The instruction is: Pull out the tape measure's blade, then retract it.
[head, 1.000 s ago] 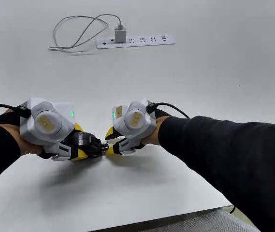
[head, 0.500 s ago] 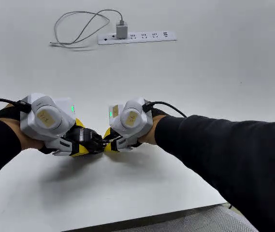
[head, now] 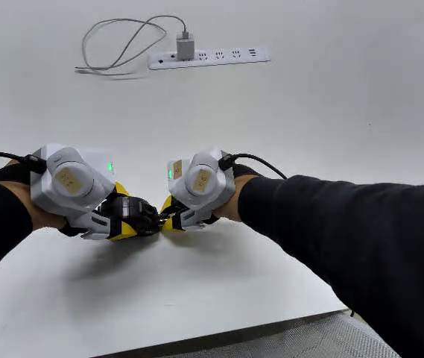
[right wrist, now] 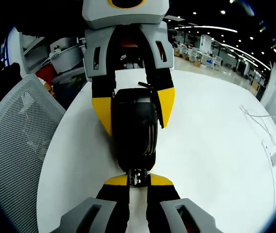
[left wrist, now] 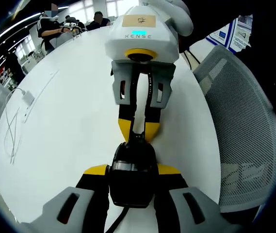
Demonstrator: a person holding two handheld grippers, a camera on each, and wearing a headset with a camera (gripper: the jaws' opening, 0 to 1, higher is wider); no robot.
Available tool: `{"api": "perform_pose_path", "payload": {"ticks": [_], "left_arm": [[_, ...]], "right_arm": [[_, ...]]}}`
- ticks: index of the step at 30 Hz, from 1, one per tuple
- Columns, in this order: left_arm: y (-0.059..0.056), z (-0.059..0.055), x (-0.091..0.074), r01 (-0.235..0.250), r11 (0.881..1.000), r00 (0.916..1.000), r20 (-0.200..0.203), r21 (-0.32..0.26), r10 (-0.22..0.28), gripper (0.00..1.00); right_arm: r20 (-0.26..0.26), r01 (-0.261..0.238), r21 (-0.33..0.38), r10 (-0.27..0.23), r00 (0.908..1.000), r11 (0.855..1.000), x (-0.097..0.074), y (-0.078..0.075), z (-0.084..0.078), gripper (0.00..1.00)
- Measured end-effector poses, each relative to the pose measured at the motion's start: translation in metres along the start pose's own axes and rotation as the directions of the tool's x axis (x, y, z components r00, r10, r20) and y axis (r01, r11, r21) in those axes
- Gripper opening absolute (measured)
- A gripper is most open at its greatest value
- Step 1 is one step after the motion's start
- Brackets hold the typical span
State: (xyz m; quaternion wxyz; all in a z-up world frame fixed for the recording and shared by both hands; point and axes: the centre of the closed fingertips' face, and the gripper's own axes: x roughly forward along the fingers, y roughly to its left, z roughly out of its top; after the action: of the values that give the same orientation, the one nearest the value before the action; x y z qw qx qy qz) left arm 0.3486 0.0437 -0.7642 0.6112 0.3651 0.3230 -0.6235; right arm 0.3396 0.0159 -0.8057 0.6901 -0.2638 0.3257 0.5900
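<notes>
A black tape measure (head: 137,215) sits low over the white table (head: 286,127), between the yellow fingertips of my left gripper (head: 126,219), which is shut on its case. In the left gripper view the case (left wrist: 133,182) lies between my own jaws, with the right gripper's fingertips (left wrist: 150,130) meeting its front end. My right gripper (head: 168,221) is shut on the blade's metal hook (right wrist: 137,175) right at the mouth of the case (right wrist: 135,124). Hardly any blade shows between hook and case.
A white power strip (head: 209,57) with a plugged charger (head: 185,49) and a looped grey cable (head: 115,41) lies at the far side. The table's front edge (head: 234,339) runs close below my arms. A grey mesh chair (left wrist: 237,121) stands beside the table.
The two grippers have drawn very slightly closer together. Both grips look the same as before, and the rest of the shift is head movement.
</notes>
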Motion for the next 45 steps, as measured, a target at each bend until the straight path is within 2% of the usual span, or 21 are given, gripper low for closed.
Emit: {"api": "perform_pose_path", "payload": {"ticks": [16, 45], "left_arm": [[0.000, 0.000, 0.000, 0.001, 1.000, 1.0000, 0.005, 0.009, -0.001, 0.30], [0.000, 0.000, 0.000, -0.008, 0.999, 0.9999, 0.008, 0.036, 0.008, 0.30]], "right_arm": [[-0.011, -0.002, 0.026, 0.002, 0.9999, 1.000, -0.007, -0.001, -0.009, 0.09], [-0.030, -0.003, 0.033, 0.004, 0.9995, 0.999, -0.019, -0.002, -0.022, 0.09]]}}
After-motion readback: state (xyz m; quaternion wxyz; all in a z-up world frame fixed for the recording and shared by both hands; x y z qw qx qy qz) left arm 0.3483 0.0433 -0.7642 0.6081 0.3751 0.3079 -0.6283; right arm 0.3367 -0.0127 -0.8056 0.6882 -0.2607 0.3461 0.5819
